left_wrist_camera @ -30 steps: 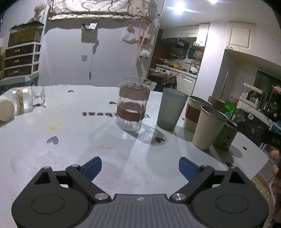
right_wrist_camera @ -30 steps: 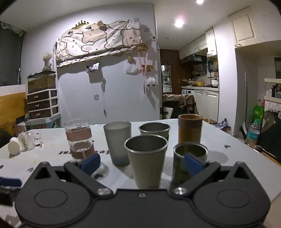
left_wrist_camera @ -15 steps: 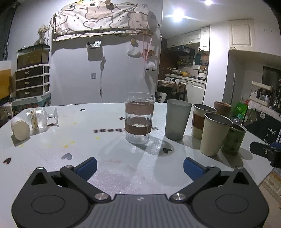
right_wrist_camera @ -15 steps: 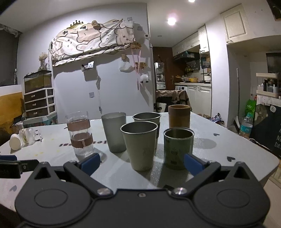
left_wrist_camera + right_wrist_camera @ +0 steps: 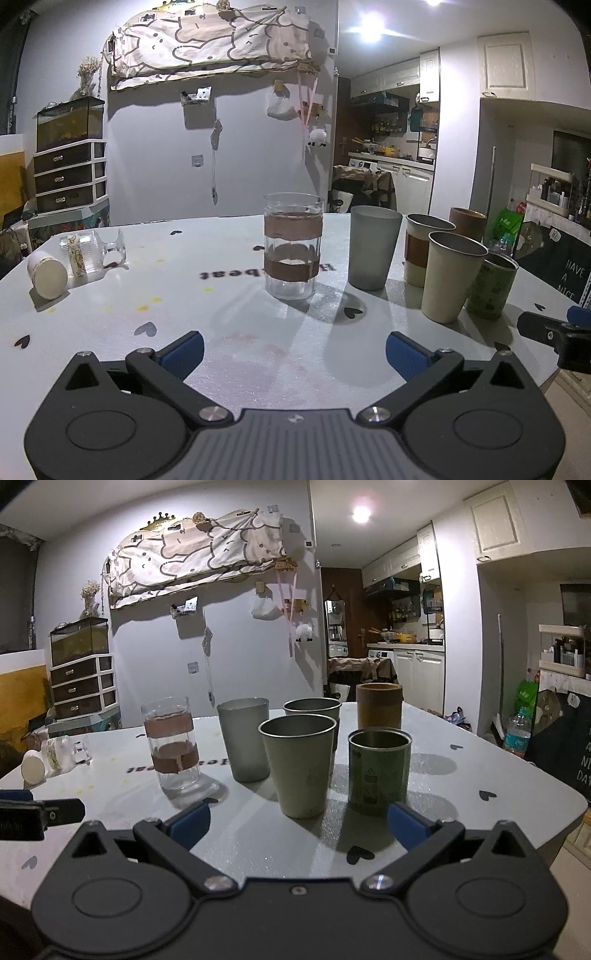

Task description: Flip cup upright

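Note:
Several cups stand upright on the white table (image 5: 110,325): a clear glass with brown bands (image 5: 293,250) (image 5: 170,742), a grey frosted cup (image 5: 373,246) (image 5: 243,738), a cream metal cup (image 5: 452,275) (image 5: 299,766), a green cup (image 5: 491,286) (image 5: 378,770), a metal cup with a brown sleeve (image 5: 421,249) and a brown cup (image 5: 378,705). A clear mug (image 5: 92,249) (image 5: 61,751) and a white cup (image 5: 48,273) (image 5: 33,767) lie on their sides at far left. My left gripper (image 5: 293,350) is open and empty above the near table. My right gripper (image 5: 299,821) is open and empty in front of the cream and green cups.
The table's right edge (image 5: 569,805) drops off near the green cup. A dark board (image 5: 565,746) and a water bottle (image 5: 517,733) stand on the floor at right. Drawers with a tank (image 5: 68,166) stand behind the table at left.
Both grippers have drawn back and lowered, so the cups look farther away. Each gripper's tip now shows at the edge of the other's view.

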Motion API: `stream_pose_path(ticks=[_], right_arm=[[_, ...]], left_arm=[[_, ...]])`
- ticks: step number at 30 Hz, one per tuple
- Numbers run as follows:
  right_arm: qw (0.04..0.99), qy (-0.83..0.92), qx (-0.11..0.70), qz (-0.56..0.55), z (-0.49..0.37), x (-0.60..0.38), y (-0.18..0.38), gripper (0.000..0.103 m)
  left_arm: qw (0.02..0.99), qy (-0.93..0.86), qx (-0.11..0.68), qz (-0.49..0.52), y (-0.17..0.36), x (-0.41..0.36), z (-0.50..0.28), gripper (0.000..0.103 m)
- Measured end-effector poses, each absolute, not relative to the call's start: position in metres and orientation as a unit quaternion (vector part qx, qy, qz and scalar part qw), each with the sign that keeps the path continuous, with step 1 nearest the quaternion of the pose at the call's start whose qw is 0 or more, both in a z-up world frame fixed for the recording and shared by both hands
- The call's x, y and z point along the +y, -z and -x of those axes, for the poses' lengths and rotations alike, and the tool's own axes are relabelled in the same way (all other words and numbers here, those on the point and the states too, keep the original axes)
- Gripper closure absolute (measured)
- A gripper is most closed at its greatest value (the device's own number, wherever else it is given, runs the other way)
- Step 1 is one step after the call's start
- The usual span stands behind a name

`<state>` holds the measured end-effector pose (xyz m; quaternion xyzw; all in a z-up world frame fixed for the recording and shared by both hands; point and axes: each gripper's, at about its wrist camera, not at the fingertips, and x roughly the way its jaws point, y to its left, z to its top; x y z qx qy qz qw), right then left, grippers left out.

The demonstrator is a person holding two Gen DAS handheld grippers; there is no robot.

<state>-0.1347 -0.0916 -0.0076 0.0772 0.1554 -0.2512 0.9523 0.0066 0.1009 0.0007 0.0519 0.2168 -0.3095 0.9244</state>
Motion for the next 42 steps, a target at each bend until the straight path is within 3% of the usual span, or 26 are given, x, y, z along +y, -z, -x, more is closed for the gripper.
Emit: stream_pose_path(ticks=[42], right_arm=[[0.951,0.258,0.156,-0.071,0.1378,-0.0959,0.0089,0.000]], left_arm=[[0.923,0.311,0.219,-0.054,0.0001,0.1026,-0.0062,0.000]])
